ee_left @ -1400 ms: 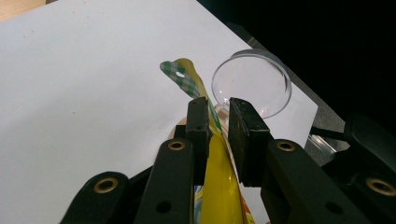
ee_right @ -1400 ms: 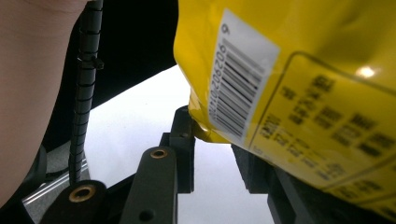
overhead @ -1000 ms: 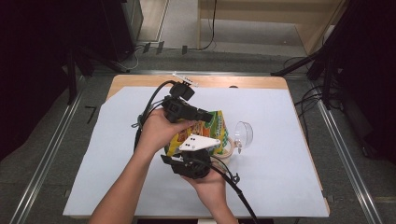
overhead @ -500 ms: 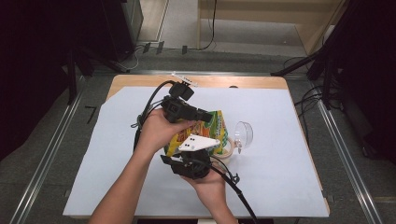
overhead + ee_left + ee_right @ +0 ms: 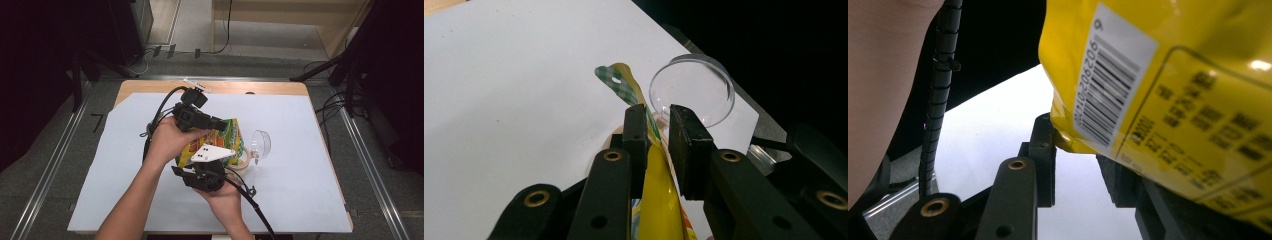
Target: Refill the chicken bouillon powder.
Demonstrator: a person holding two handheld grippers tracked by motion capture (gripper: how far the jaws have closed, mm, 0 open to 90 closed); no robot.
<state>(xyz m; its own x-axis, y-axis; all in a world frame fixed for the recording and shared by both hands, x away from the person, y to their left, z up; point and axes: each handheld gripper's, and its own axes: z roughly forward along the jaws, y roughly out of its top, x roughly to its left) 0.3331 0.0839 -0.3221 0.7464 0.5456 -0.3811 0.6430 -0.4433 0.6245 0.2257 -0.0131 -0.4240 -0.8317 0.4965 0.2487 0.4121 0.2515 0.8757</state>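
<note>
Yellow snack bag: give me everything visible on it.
The yellow snack bag is a glossy foil-like pouch with green and orange print, a green-checked top seal with a hang hole, and a white barcode label on its back. It is held above the white table cover, near the clear cup. The left gripper pinches its top strip; the right gripper grips a bottom corner.

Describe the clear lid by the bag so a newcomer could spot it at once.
On the white sheet covering the table, look just right of the yellow snack bag held between both grippers. The round clear lid stands on edge there, the see-through thing among them.
</note>
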